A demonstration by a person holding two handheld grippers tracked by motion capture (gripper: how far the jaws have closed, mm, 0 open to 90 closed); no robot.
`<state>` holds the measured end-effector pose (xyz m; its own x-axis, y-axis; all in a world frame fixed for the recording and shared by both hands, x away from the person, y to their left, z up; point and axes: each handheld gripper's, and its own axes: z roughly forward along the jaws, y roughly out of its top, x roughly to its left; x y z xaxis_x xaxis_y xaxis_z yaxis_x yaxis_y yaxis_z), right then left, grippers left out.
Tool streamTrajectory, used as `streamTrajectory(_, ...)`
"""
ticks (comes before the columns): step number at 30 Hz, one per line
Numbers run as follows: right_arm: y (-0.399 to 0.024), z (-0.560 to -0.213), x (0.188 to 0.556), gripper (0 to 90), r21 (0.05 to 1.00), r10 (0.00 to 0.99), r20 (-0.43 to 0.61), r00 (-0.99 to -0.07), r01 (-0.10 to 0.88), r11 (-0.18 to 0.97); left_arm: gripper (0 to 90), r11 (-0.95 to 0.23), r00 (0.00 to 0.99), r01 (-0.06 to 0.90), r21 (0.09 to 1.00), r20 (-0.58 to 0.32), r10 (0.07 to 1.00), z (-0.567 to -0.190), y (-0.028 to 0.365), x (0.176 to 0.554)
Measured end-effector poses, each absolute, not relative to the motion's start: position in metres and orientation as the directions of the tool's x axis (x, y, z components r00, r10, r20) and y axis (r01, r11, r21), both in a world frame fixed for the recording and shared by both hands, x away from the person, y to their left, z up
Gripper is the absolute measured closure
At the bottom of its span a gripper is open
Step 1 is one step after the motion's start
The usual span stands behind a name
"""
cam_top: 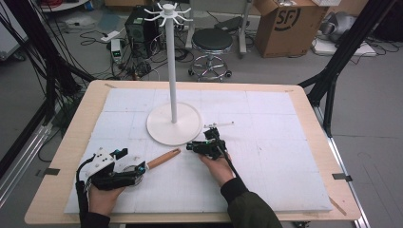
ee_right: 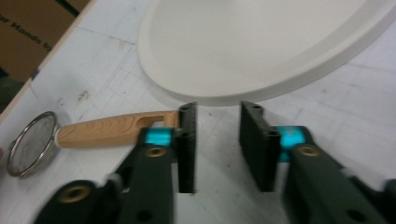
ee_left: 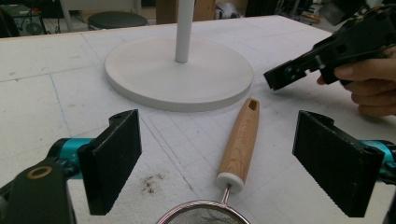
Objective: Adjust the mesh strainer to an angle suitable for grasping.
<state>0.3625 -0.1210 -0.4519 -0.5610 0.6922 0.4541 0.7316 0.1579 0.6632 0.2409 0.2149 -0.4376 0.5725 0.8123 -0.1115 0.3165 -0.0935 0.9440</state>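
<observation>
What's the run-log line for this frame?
left gripper: open, strainer handle lying between jaws, not gripped | right gripper: partly open, empty, beside stand base | strainer: flat on table

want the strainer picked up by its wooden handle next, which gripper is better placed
Probably left: the left gripper is open with the strainer handle lying between its jaws. The right gripper sits past the handle's tip.

A light wooden table (cam_top: 71, 142) carries a white gridded foam mat (cam_top: 285, 156). At its centre stands a white round-based hook stand (cam_top: 174, 124); a wooden-handled mesh strainer (cam_top: 152, 162) lies at seven o'clock.
</observation>
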Motion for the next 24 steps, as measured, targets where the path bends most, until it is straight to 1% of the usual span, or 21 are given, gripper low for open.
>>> streamTrajectory(1,-0.125,-0.451,0.361,55.3,0.673,0.697,0.443,-0.563,0.723,0.156,16.1,-0.092,0.571,0.317,0.944,-0.112,0.813,-0.438,0.215,0.241)
streamTrajectory(2,-0.128,-0.449,0.360,49.1,0.675,0.699,0.440,-0.563,0.721,0.155,16.1,-0.092,0.571,0.316,0.944,-0.112,0.813,-0.438,0.214,0.242)
streamTrajectory(3,-0.132,-0.448,0.359,47.4,0.680,0.694,0.443,-0.567,0.717,0.152,16.1,-0.094,0.571,0.319,0.943,-0.112,0.813,-0.438,0.214,0.242)
streamTrajectory(5,-0.139,-0.448,0.357,40.0,0.685,0.691,0.443,-0.571,0.713,0.150,16.1,-0.098,0.574,0.318,0.943,-0.109,0.811,-0.438,0.214,0.242)
streamTrajectory(7,-0.143,-0.448,0.357,34.5,0.684,0.695,0.438,-0.570,0.713,0.154,16.1,-0.098,0.573,0.318,0.943,-0.108,0.812,-0.438,0.213,0.242)
streamTrajectory(10,-0.148,-0.446,0.355,29.2,0.689,0.687,0.445,-0.574,0.710,0.147,16.1,-0.097,0.570,0.320,0.942,-0.110,0.814,-0.438,0.214,0.241)
streamTrajectory(18,-0.172,-0.440,0.340,23.6,0.729,0.676,0.436,-0.593,0.674,0.121,16.1,-0.097,0.573,0.323,0.942,-0.113,0.812,-0.438,0.213,0.242)
streamTrajectory(20,-0.181,-0.438,0.335,21.1,0.740,0.672,0.437,-0.598,0.663,0.109,16.1,-0.099,0.573,0.324,0.941,-0.111,0.812,-0.438,0.213,0.242)
streamTrajectory(24,-0.200,-0.433,0.322,20.8,0.763,0.668,0.426,-0.611,0.639,0.098,16.1,-0.096,0.567,0.331,0.939,-0.116,0.815,-0.439,0.215,0.241)
